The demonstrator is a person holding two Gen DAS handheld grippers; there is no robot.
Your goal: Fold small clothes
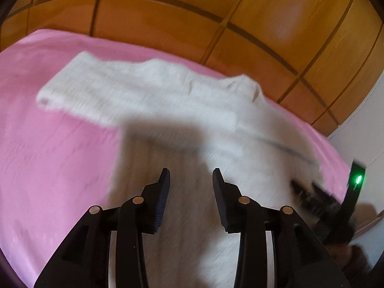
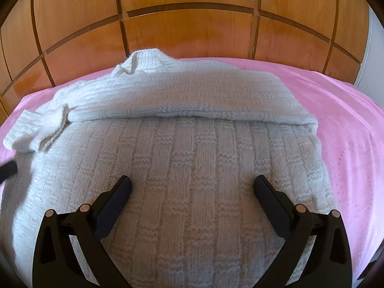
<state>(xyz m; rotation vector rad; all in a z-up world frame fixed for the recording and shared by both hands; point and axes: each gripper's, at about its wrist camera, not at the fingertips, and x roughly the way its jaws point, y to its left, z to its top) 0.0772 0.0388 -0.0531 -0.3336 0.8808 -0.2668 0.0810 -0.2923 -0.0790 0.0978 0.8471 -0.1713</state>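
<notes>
A white knitted sweater [image 2: 192, 148] lies spread on a pink blanket [image 2: 348, 132]. One sleeve [image 2: 180, 96] is folded across its body, with the cuff [image 2: 26, 129] at the left and the collar [image 2: 144, 58] at the far edge. My right gripper [image 2: 193, 180] hovers over the sweater's body, open wide, with nothing between its fingers. The left wrist view is blurred. There my left gripper [image 1: 191, 171] stands over the sweater [image 1: 168, 100] with a gap between its pads and no cloth in it. The other gripper [image 1: 312, 196], with a green light, shows at the right edge.
A wall of wooden panels [image 2: 192, 31] rises directly behind the blanket's far edge. A white wall [image 1: 360, 132] stands at the right. Bare pink blanket [image 1: 48, 144] lies to the left of the sweater and more of it to the right.
</notes>
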